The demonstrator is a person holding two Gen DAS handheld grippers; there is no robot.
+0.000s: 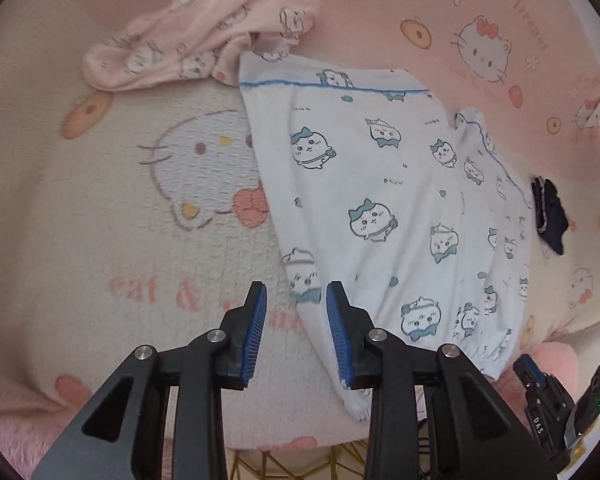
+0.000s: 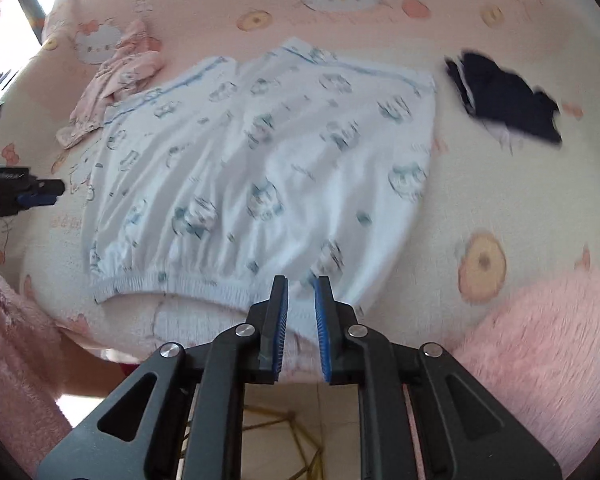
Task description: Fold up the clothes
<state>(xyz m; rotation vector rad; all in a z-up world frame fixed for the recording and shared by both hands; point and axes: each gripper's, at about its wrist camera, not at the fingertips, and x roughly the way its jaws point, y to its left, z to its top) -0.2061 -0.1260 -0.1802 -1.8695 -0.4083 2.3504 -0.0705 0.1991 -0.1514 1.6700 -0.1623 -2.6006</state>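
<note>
Left gripper [image 1: 296,298]: jaws stand apart with nothing pinched between the blue pads; it points steeply down over the blanket.
Left gripper's neighbours: the white garment's near edge runs down just by its right finger, and whether cloth and finger touch cannot be told.
Pink garment [image 1: 204,40]: crumpled, far ahead and to the left of the left gripper, its right end touching the top left corner of the white garment.
White garment [image 1: 384,200]: spread flat ahead and to the right of the left gripper, printed with small blue-bowed animals, a blue line along its far edge.
Blanket [image 1: 100,208]: cream and pink with cat faces, lying under everything; bare to the left of the left gripper.
Dark garment [image 1: 550,216]: small navy heap, well to the right of the left gripper, just past the white garment's right edge.
Right gripper [image 2: 301,296]: jaws parted by a narrow gap, nothing clamped; the gap shows white cloth lying below.
Waistband [image 2: 172,280]: gathered elastic hem of the white garment, running from the left up to just ahead of the right gripper's fingers.
Right gripper's view of the rest: pink garment far ahead to the left, white garment straight ahead, dark garment ahead to the right and apart from the white one.
Fluffy pink sleeve [image 2: 540,340]: close on the right of the right gripper; more pink fluff at the left edge.
Focus: the right wrist view is blurred, so the prints are smeared.
</note>
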